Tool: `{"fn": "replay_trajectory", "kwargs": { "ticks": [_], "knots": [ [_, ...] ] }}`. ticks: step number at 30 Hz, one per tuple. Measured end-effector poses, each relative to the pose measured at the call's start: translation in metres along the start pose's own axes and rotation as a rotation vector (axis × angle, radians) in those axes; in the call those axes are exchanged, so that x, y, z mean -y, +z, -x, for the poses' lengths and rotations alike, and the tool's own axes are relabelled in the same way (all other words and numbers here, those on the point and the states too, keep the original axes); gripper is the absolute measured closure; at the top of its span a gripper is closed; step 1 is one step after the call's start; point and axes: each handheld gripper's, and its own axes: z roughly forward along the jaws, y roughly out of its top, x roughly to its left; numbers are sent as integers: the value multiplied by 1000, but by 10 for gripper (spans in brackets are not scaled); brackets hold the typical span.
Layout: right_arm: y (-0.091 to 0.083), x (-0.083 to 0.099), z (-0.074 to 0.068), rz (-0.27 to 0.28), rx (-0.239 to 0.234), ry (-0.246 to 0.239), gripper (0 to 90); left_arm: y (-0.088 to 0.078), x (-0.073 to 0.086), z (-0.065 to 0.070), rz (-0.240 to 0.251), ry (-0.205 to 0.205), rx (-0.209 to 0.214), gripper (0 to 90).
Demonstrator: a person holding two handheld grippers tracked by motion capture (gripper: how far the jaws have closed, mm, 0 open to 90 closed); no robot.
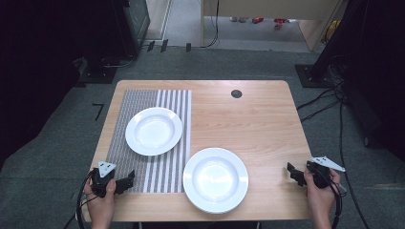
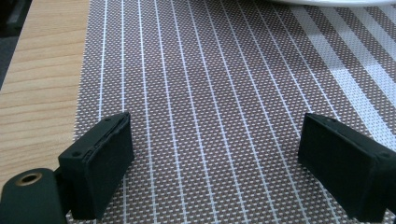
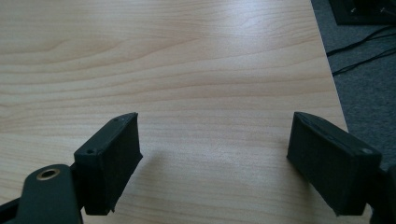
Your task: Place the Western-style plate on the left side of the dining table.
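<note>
Two white deep plates sit on the wooden surface [image 1: 267, 124]: the far plate [image 1: 154, 130] rests on the striped woven placemat [image 1: 143, 102] toward the left, and the near plate [image 1: 215, 179] lies at the near middle, its left rim overlapping the placemat's right edge and the rest on bare wood. The left gripper [image 1: 125, 182] sits low at the near left corner over the placemat, its jaws spread wide with nothing between them; in the left gripper view only mat weave lies between them, with a white plate rim [image 2: 336, 2] at the top edge. The right gripper [image 1: 291, 171] waits at the near right edge, jaws likewise wide apart and empty over bare wood, well apart from the near plate. Judging from this, the work in hand is likely moving or stacking the plates, and neither is yet touched. The main risk seems to be the grip itself: a smooth glazed rim pinched from one side could slip or tip. Dragging the near plate could also ruffle the placemat, since it sits half on and half off. The right gripper starts close to the surface edge. Nothing stands between either gripper and the plates; a small dark round grommet [image 1: 236, 93] lies far off, and cables [image 1: 325, 102] trail on the floor to the right.
</note>
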Motion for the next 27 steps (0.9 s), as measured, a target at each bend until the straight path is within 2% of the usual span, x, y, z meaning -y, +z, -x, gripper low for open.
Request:
{"fn": "replay_trajectory", "kwargs": {
  "ticks": [6,11,27],
  "knots": [
    [1,0,-3,-14,19,-29,152,0,0,0,-1,2,0,102],
    [3,0,-9,-32,54,-81,140,0,0,0,-1,2,0,102],
    [3,0,-9,-32,54,-80,140,0,0,0,-1,2,0,102]
  ]
}}
